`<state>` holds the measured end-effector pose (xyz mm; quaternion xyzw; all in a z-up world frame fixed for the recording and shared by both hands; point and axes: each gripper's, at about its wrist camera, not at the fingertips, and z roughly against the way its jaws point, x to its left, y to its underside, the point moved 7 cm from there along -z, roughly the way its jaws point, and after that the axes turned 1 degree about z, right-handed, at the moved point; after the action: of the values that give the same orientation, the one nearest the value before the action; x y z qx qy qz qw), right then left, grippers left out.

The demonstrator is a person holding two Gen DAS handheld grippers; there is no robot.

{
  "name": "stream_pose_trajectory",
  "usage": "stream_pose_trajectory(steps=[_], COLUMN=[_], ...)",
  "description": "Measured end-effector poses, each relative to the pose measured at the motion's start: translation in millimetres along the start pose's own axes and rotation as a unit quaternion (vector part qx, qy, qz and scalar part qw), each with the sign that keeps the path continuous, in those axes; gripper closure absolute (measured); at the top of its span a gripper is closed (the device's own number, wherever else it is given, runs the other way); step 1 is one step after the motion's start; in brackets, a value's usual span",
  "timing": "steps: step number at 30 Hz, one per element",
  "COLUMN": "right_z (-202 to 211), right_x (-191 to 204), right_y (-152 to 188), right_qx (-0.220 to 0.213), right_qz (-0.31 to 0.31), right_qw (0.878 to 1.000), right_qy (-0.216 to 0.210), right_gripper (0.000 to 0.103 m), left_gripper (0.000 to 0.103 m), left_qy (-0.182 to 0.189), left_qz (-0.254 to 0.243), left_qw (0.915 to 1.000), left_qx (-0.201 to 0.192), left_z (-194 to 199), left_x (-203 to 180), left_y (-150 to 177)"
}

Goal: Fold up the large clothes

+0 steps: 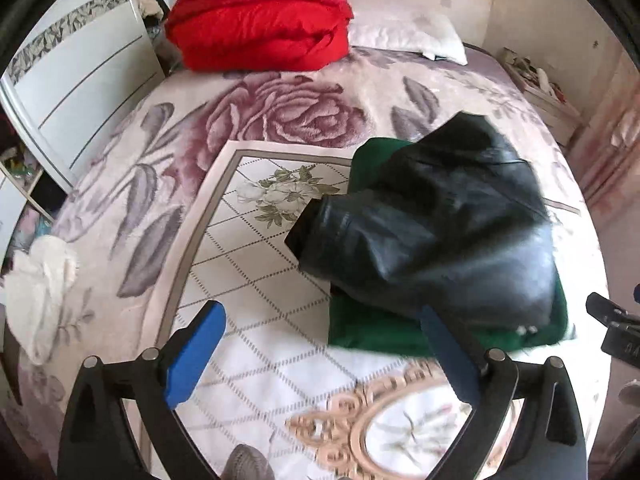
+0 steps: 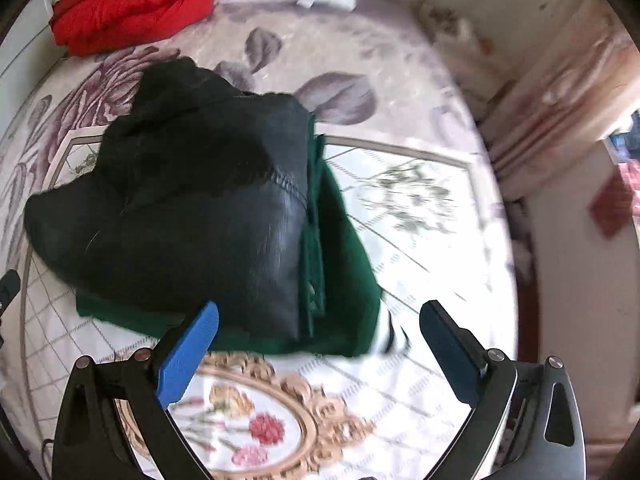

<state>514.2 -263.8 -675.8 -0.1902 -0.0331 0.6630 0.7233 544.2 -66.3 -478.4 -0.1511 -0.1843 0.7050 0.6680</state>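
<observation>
The left gripper point(image 1: 322, 344) and right gripper point(image 2: 319, 340) both gaped wide and empty, the black leather jacket point(image 2: 192, 216) just ahead atop a green garment point(image 2: 348, 264), probably heavy, slick, best gripped along its hem.

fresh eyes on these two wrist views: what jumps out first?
The black leather jacket, folded in a bundle on top of a green garment, mid-bed on the white patterned cloth. Next, the bright red bundle at the head of the bed, beside a white pillow.
</observation>
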Motion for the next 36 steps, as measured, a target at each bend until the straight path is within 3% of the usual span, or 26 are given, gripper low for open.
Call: stream_pose_trajectory(steps=[6,13,20,26,36], right_z=[100.7,264.3,402.1,508.3,624.0], right_x=[-3.7,-19.9,-52.3,-73.2,-94.8], right_y=[28.7,77.3,137.3,179.2,233.3], right_qx=[-0.031,-0.075,-0.105,-0.151,-0.209], right_qz=[-0.026,-0.039,-0.068,-0.070,-0.083], right_qw=[0.999,0.996,0.991,0.985,0.974], right_qy=[0.019,0.040,0.041,0.034,0.031], right_gripper=[0.001,0.001,0.001,0.001,0.001], left_gripper=[0.003,0.003,0.003,0.003,0.003], left_qy=[0.005,0.012,0.011,0.018,0.030], left_qz=[-0.015,-0.028,-0.030,-0.029,-0.031], left_qw=[0.9997,0.9977,0.9941,0.9911,0.9866], left_qx=[-0.021,-0.060,-0.103,-0.129,-0.157], left_z=[96.0,230.8,360.1,435.9,512.0], left_x=[-5.9,-9.5,-6.6,-8.3,-4.6], left_y=[8.3,23.8,54.8,78.4,97.3])
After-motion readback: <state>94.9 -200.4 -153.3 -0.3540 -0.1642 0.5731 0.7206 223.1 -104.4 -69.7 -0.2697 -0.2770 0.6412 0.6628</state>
